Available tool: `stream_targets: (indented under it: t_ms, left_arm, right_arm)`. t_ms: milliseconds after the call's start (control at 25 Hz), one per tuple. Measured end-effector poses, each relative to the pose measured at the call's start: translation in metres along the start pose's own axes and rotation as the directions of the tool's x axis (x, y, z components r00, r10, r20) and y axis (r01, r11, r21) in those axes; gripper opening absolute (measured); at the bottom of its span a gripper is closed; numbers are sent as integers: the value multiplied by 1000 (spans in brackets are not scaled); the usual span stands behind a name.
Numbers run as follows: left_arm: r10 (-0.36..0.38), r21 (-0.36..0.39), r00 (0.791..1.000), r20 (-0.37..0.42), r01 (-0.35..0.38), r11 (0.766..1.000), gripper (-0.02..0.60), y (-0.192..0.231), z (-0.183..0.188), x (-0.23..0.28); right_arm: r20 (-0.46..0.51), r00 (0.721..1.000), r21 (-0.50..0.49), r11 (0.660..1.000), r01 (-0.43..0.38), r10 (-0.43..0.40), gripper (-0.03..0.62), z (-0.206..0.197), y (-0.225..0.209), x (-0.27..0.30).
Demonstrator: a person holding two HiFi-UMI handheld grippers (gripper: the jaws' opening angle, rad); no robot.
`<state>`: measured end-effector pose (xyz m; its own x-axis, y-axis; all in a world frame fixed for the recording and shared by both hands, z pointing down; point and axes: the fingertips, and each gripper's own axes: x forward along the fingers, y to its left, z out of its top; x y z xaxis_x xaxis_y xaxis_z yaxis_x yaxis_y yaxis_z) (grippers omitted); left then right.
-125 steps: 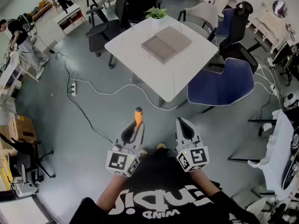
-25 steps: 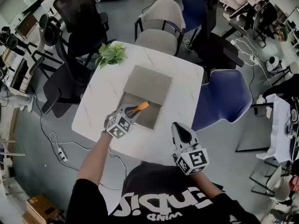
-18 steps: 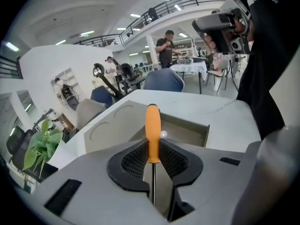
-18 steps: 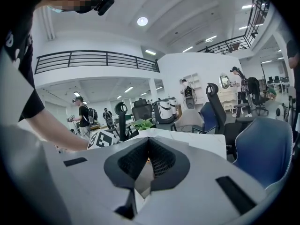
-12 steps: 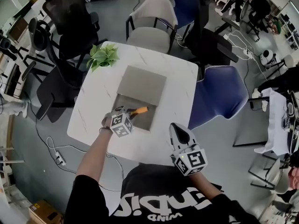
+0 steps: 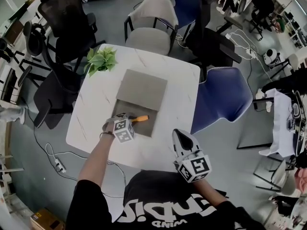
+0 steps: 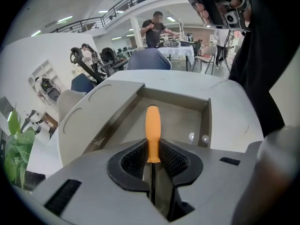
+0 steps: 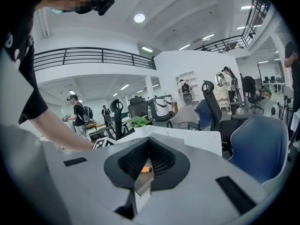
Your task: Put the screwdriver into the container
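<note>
The screwdriver has an orange handle and a thin black shaft. My left gripper is shut on the shaft, with the handle pointing forward over the open tray of the grey container. In the left gripper view the handle hangs above the tray's floor, and the container's lid lies open to the left. My right gripper hovers shut and empty near the table's front edge, right of the container. Past its jaws the orange handle shows small.
The container lies on a white square table with a potted plant at its far left corner. A blue chair stands to the right, a grey chair and black chairs behind. Cables lie on the floor to the left.
Five seconds ago I stood away from the table with the screwdriver held. Over the last second the left gripper has sunk slightly over the tray, and the handle now points more level.
</note>
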<state>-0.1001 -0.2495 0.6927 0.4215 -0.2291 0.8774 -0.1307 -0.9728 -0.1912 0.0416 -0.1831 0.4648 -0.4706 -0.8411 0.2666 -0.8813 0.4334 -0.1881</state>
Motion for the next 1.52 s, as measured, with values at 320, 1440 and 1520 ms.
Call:
stream_targets:
  t_ms: [320, 1440, 1520]
  left_arm:
    - [-17, -21, 1000, 7, 18, 1000, 86, 2, 0, 3]
    - [224, -163, 970, 94, -207, 965, 14, 23, 29, -58]
    - [269, -224, 955, 123, -237, 945, 14, 24, 39, -75]
  right_arm:
    - [-14, 1000, 5, 1000, -22, 22, 12, -4, 3, 9]
    - [-17, 997, 14, 997, -77, 77, 12, -9, 4, 1]
    - [-14, 996, 12, 996, -87, 87, 12, -9, 6, -2]
